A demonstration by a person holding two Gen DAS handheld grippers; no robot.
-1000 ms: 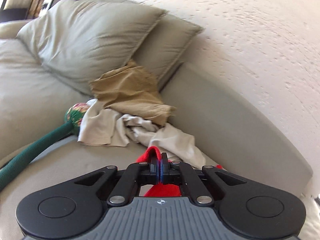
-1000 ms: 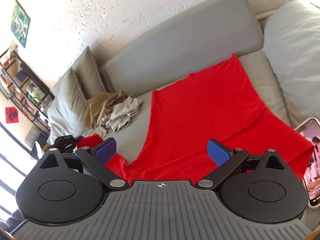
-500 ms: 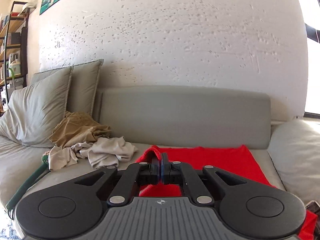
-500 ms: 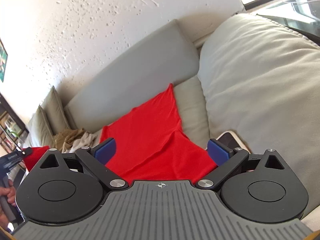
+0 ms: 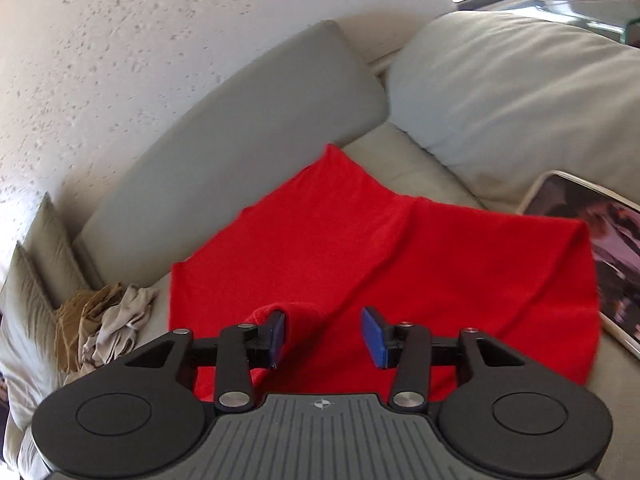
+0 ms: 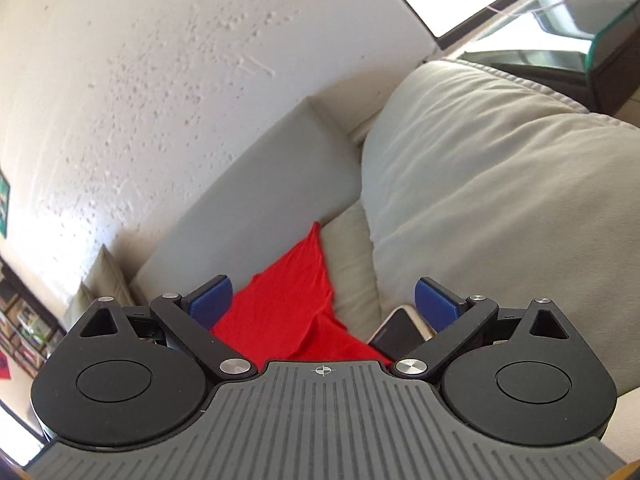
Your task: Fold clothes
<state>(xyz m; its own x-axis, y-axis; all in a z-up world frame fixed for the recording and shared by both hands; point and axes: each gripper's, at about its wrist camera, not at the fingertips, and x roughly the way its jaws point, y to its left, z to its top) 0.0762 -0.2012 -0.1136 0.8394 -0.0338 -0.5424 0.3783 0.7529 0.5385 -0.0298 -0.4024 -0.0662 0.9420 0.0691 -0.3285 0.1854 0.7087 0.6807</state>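
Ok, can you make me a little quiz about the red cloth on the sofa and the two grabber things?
1. True or false: the bright red cloth garment lies spread on the pale grey sofa seat.
2. Which is right about the left gripper? A) shut tight on a sock B) jaws apart, a fold of red cloth beside one blue pad C) holding the phone
3. Fill in: the crumpled tan and beige clothes pile sits at the sofa's far ____ end in the left wrist view.

Key:
1. True.
2. B; its jaws have just been opening.
3. Left.

The right gripper is open too, holding nothing.
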